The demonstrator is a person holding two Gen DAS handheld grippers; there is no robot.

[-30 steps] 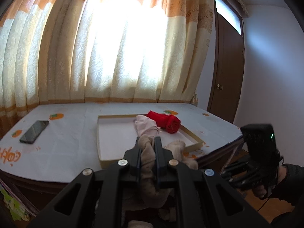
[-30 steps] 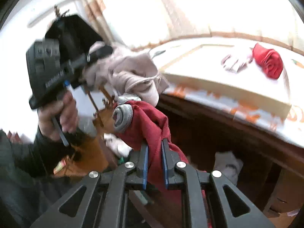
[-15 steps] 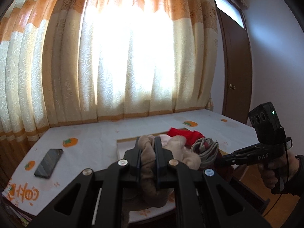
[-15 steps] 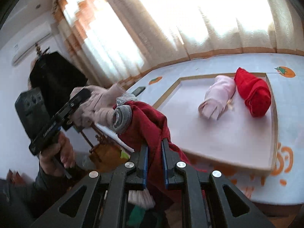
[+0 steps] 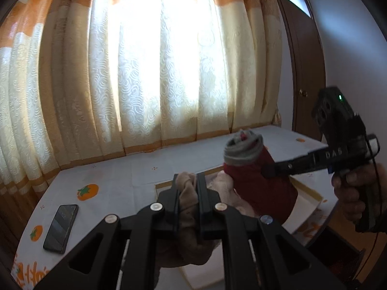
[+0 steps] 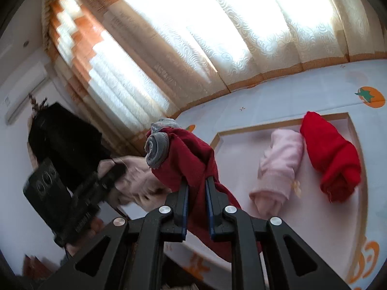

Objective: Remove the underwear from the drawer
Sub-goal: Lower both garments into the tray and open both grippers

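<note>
The left gripper [image 5: 188, 181] is clamped on a beige rolled underwear piece [image 5: 187, 193], held above the surface [image 5: 116, 176]. Just to its right, the right gripper [image 6: 196, 188] pinches a dark red underwear roll [image 6: 186, 159] with a grey band. Ahead of the right gripper, a pink roll [image 6: 280, 166] and a bright red roll [image 6: 331, 159] lie touching in the shallow tray [image 6: 241, 130]. A phone [image 5: 61, 224] lies left of the left gripper.

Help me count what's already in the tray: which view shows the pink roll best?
The right wrist view: the pink roll lies in full sight in the tray beside the bright red roll. In the left wrist view, held garments hide it.
</note>
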